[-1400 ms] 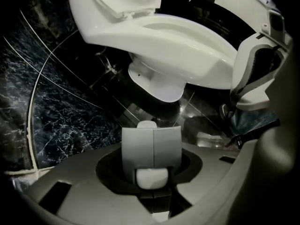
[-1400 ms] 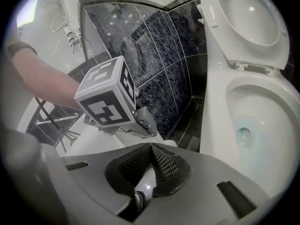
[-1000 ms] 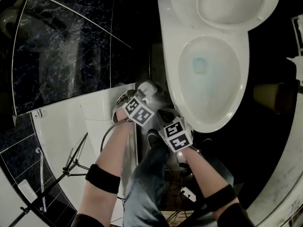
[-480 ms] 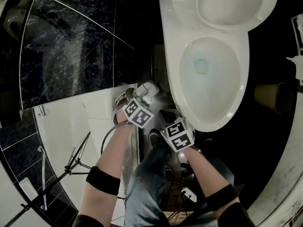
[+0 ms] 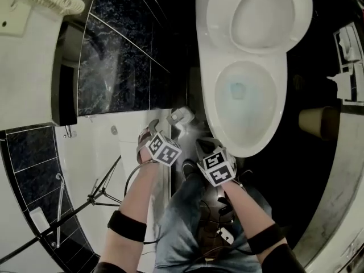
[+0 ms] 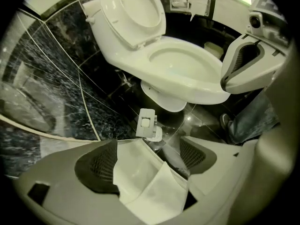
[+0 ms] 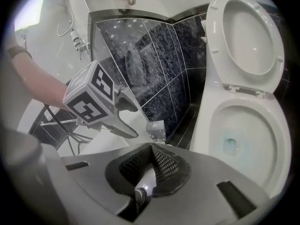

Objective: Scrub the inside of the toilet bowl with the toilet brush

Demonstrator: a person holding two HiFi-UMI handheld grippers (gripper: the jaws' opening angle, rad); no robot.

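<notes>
The toilet bowl (image 5: 257, 121) stands open with its lid (image 5: 259, 16) raised, and bluish water (image 5: 238, 90) lies at its bottom. No brush is inside the bowl. On the dark floor (image 5: 170, 67), just beside the foot of the toilet, stands a small white thing with a square top. I take it for the toilet brush (image 6: 146, 122) in its holder, though it is too small to be sure.

The left gripper (image 6: 149, 146) hangs above this thing and points almost straight down. Its fingers have just been opening and now stand wide apart with nothing between them; only a white ledge (image 6: 140, 182) shows through the gap. The right gripper (image 7: 151, 148) is near the front rim of the bowl. Its fingers are closed together and I see nothing held in them.

In my judgement this scene fits two stages: the brush waits in its holder to be taken up for scrubbing, or it is back there after the scrubbing. The pictures do not decide between them, so I name no next move. Both grippers are free, and the brush is outside the bowl.
</notes>
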